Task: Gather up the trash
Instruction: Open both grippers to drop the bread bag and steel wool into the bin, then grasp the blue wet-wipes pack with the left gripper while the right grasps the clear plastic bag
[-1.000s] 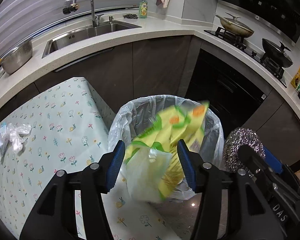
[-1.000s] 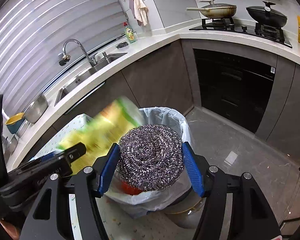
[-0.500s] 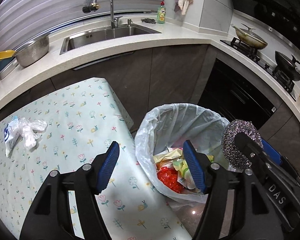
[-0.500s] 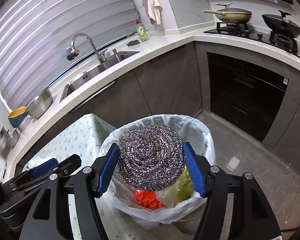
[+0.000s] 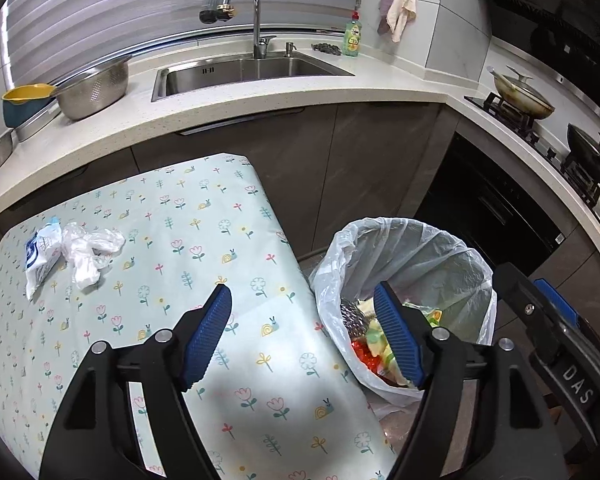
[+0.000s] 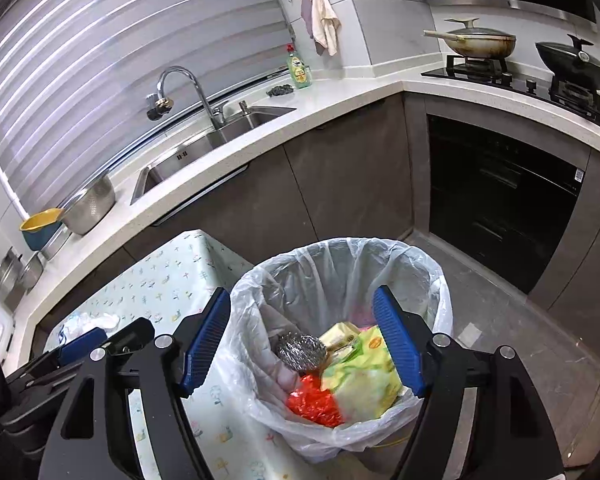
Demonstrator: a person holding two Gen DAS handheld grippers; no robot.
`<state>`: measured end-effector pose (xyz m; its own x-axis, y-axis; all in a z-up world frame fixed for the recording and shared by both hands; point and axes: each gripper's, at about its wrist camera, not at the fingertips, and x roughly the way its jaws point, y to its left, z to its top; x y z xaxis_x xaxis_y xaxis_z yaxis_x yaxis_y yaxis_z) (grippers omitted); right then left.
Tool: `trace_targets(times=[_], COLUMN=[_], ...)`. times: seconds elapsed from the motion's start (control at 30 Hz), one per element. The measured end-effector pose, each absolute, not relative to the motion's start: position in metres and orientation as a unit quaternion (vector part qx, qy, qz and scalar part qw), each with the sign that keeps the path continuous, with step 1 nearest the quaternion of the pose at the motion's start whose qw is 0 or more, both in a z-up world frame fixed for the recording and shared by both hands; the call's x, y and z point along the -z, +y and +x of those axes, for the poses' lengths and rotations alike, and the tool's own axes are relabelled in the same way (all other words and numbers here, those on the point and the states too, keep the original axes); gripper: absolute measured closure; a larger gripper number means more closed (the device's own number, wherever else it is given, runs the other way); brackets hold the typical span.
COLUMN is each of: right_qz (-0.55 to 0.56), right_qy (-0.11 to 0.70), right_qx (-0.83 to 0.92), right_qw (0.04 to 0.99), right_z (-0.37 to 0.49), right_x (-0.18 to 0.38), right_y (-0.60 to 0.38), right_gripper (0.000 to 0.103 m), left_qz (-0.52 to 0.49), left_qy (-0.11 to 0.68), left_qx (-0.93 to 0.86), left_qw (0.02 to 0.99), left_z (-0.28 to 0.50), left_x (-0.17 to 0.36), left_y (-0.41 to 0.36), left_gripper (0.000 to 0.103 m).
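Observation:
A trash bin lined with a clear bag (image 6: 380,252) stands on the floor beside a table with a floral cloth (image 5: 180,240). In the bin lie a steel wool scourer (image 6: 302,350), a yellow-green packet (image 6: 364,376) and red wrapping (image 6: 314,402). My right gripper (image 6: 302,342) is open and empty above the bin. My left gripper (image 5: 302,338) is open and empty over the table's right edge, by the bin (image 5: 440,248). A crumpled clear plastic bag (image 5: 92,250) and a blue-printed wrapper (image 5: 40,256) lie on the table's far left.
A white counter (image 5: 260,100) with a sink (image 5: 244,72), a steel colander (image 5: 94,88) and a soap bottle (image 5: 351,38) runs behind. A stove with pans (image 6: 520,60) and an oven (image 6: 500,196) stand to the right. Grey floor (image 6: 512,340) lies right of the bin.
The right gripper opened and the steel wool scourer dropped into the bin. The yellow-green packet, released earlier by the left gripper, lies in the bin. The left gripper moved left over the table.

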<state>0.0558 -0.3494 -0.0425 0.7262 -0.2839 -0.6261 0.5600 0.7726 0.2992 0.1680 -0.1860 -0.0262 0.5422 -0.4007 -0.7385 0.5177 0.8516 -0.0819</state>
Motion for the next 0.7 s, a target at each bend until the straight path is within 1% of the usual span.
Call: trace_targets(times=[0.23,0.7], right_qz=[0.230,0.196], right_qy=[0.286,0.300], right_qx=[0.214,0.151], right_qw=[0.905,0.921], right_z=[0.061,0.094], right_x=[0.032,0.020], right_y=[-0.325,-0.255], right_gripper=[0.031,0.031], left_qz=[0.059,0.028], left_qy=[0.396,0.388], left_qx=[0.245,0.189], left_qw=[0.883,0.902], left_z=[0.171,0.192], left_x=[0.020,0.011], left_y=[-0.161,-0.085], left_gripper=[0.033,0.033])
